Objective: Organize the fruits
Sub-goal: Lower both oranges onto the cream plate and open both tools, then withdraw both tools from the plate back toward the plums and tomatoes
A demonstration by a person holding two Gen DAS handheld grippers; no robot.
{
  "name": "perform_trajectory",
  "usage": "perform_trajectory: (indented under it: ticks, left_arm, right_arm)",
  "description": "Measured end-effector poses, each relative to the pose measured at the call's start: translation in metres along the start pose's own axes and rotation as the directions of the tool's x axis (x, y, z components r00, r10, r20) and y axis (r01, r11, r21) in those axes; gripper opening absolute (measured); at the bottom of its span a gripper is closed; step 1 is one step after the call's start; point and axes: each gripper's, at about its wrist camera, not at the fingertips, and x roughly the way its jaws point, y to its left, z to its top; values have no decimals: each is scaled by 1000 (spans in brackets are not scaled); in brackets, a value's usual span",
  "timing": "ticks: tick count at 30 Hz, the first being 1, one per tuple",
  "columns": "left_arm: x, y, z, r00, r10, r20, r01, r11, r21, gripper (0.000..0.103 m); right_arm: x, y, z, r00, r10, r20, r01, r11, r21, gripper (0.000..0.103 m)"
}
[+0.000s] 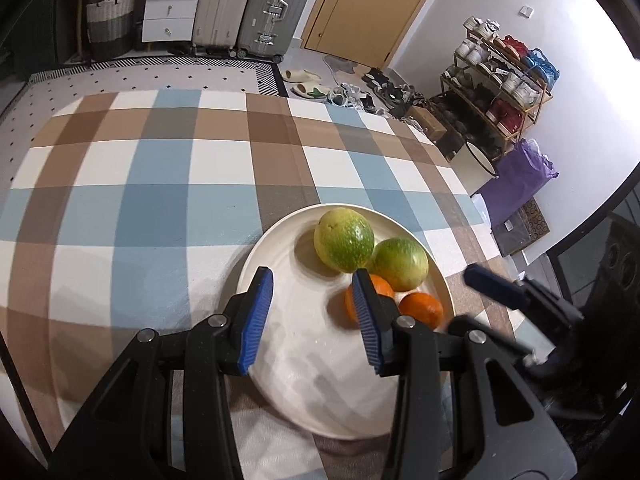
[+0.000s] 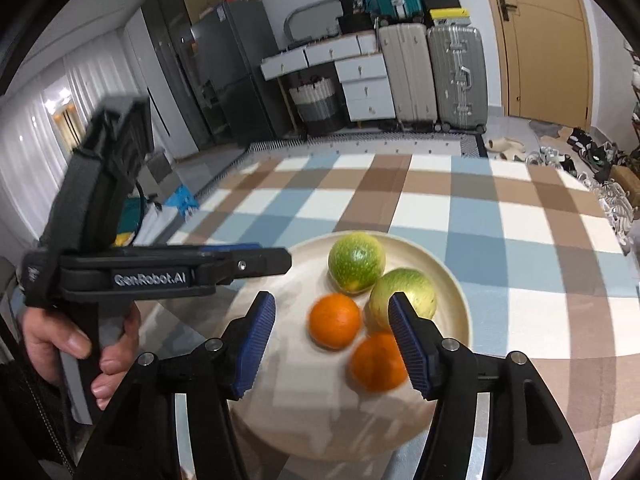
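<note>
Right wrist view: two oranges lie on a cream plate [image 2: 456, 292] on the desk [image 2: 520, 216], one orange [image 2: 335, 321] between and just ahead of the right gripper [image 2: 332, 344], whose jaws stand apart with nothing pressed between them, the other orange [image 2: 376, 362] close against the inner face of the right-hand jaw. Two green fruits sit beyond the jaw tips, one green fruit [image 2: 357, 262] farther off and the other green fruit [image 2: 404, 292] just behind the right-hand jaw's tip. The fruits are bunched close together, so a careless closing could catch two at once or nudge a round one into rolling toward the plate rim. Both oranges look blurred, so their exact resting places are uncertain. The left gripper [image 1: 316, 312] hangs over the bare part of the same plate, jaws apart and empty, with an orange partly hidden behind its right-hand jaw; a sideways move there could knock it. Both tools work over one plate and could collide. The checked cloth [image 1: 160, 208] may let the plate slide if pushed.
</note>
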Motion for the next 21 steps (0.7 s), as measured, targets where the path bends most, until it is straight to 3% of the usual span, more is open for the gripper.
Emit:
perform_trajectory:
  ticks: [12,21]
  left_arm:
    - [-52,-20,-41,999,30,40,-31,999,38,38]
    - [-90,-37,-77,995,49,91,-56,996,76,38]
  right_arm:
    - [-67,13,-14,994,-2,106,2,1000,3,61]
    - [-100,29,-36,990,9,139,-8,1000,-6,61]
